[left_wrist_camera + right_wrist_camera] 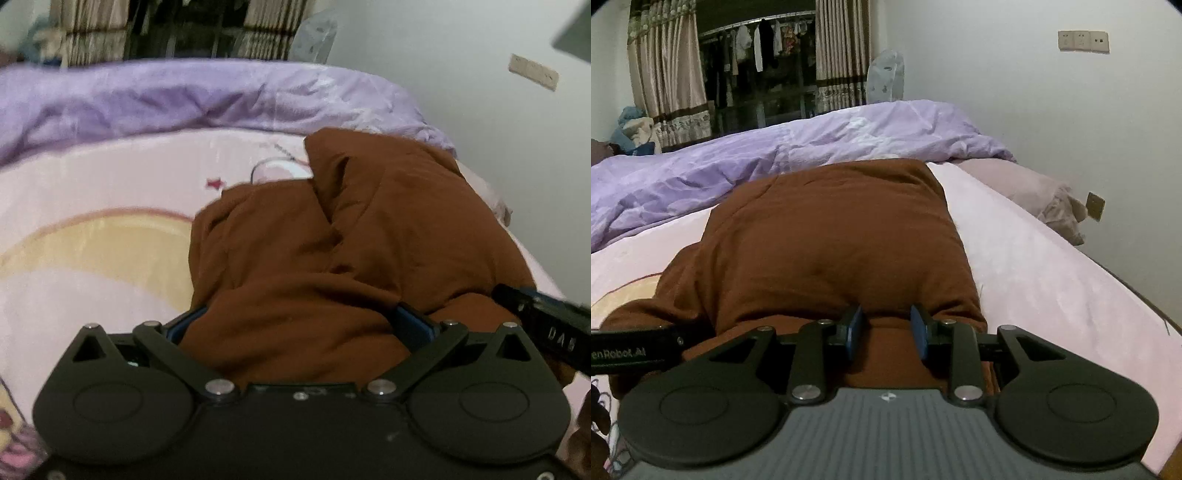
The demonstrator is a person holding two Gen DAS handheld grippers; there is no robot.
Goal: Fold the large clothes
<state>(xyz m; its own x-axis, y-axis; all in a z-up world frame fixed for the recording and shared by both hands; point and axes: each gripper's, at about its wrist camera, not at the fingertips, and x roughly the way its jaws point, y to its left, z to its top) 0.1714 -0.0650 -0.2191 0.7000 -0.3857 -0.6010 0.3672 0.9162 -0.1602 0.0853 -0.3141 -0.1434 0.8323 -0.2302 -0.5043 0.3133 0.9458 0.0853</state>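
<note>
A large brown garment (332, 229) lies bunched and partly folded on the pink bed sheet (92, 177). My left gripper (301, 317) has its jaws spread wide at the garment's near edge. Brown cloth fills the gap and hides the fingertips, so only the blue pads (415, 325) show. In the right wrist view the same garment (831, 229) lies as a smooth mound. My right gripper (886, 328) is open at its near hem, the blue pads (855, 332) apart with cloth below them. Each gripper's black body shows at the edge of the other's view.
A crumpled purple duvet (812, 147) lies across the far side of the bed. A pinkish pillow (1034, 188) rests against the white wall (1052, 110) on the right, where the bed edge (1137, 295) runs. Curtains (665, 74) and hanging clothes stand behind.
</note>
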